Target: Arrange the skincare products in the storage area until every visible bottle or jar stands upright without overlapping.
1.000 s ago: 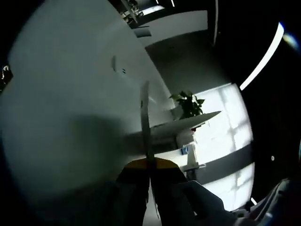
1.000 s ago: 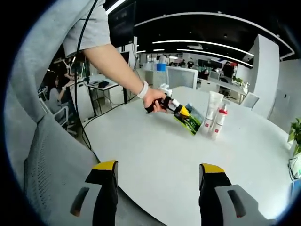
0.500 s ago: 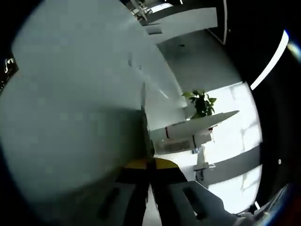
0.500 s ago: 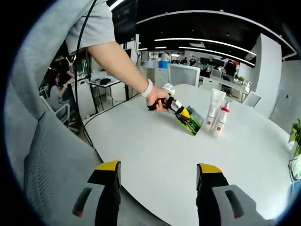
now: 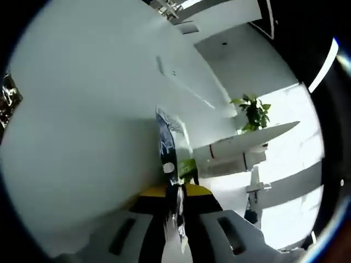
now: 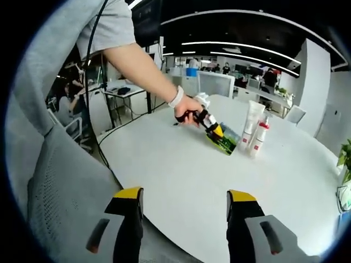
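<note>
A flat green and blue sachet [image 6: 224, 142] hangs tilted just above the white table [image 6: 181, 164], with my left gripper [image 6: 213, 129] shut on its top edge. In the left gripper view the sachet [image 5: 167, 139] shows almost edge-on, rising from the closed yellow tips of my left gripper [image 5: 176, 192]. Just beyond it stand a white tube [image 6: 252, 118] and a smaller white bottle with red markings [image 6: 258, 138], both upright and close together. The tube [image 5: 241, 143] and bottle [image 5: 230, 163] look sideways in the rolled left view. My right gripper [image 6: 185, 198] is open, near the table's front edge, holding nothing.
A grey mesh chair back [image 6: 60, 186] sits at the near left. A person's hand [image 6: 189, 107] and arm reach in from the upper left. A potted plant [image 6: 344, 156] stands at the far right. Desks and people fill the room behind.
The left view has swung, so the sachet's printed face now shows instead of a thin edge. Seen from the right gripper, the left gripper and sachet shifted slightly toward the tube and bottle.
</note>
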`<control>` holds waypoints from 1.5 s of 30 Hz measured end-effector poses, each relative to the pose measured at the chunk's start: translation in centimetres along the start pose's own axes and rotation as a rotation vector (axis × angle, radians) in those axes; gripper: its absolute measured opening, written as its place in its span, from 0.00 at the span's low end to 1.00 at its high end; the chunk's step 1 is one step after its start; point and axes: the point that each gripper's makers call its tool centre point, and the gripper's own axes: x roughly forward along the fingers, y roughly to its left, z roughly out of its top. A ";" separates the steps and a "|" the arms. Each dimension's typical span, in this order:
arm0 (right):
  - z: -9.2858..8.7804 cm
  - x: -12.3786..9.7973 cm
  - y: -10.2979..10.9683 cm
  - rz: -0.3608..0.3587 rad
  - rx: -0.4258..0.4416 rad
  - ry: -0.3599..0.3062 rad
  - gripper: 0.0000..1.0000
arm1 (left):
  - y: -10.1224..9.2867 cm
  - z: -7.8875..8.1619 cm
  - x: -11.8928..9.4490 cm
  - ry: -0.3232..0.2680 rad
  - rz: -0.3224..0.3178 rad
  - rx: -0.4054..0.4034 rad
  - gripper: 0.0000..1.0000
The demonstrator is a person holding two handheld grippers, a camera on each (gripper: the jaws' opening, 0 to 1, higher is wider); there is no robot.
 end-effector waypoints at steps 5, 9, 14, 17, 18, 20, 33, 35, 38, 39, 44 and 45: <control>-0.1 0.0 0.1 0.004 -0.001 0.006 0.57 | -0.5 0.5 0.0 0.004 0.041 0.071 0.12; -0.3 0.1 0.2 0.008 -0.004 0.017 0.56 | 0.3 1.3 -0.6 0.010 0.115 0.183 0.25; -0.3 0.1 0.3 0.015 -0.007 0.021 0.55 | 1.7 2.1 -1.0 0.039 0.193 0.288 0.38; -0.4 0.2 0.3 0.017 -0.007 0.024 0.55 | 1.9 2.0 -1.1 0.051 0.208 0.313 0.40; -0.4 0.2 0.3 0.016 -0.009 0.024 0.55 | 1.8 2.0 -1.2 0.053 0.209 0.324 0.40; -0.5 0.2 0.3 0.017 -0.010 0.030 0.55 | 1.7 2.2 -1.6 0.039 0.221 0.345 0.41; -0.5 0.2 0.6 0.023 -0.032 0.030 0.56 | 3.4 0.3 -9.3 0.049 0.384 0.748 0.49; -0.4 0.2 0.6 0.024 -0.035 0.028 0.56 | 4.5 0.2 -10.8 0.045 0.419 0.726 0.50; -0.4 0.2 0.7 0.027 -0.040 0.029 0.56 | 6.8 -0.3 -13.8 0.058 0.470 0.775 0.51; -0.4 0.2 0.7 0.027 -0.041 0.027 0.56 | 7.5 -0.7 -14.6 0.069 0.479 0.777 0.53; -0.3 0.2 0.7 0.031 -0.045 0.025 0.56 | 12.1 -0.4 -17.4 0.116 0.557 0.829 0.59; -0.3 0.2 0.8 0.033 -0.045 0.024 0.56 | 12.4 -0.4 -17.7 0.132 0.567 0.874 0.58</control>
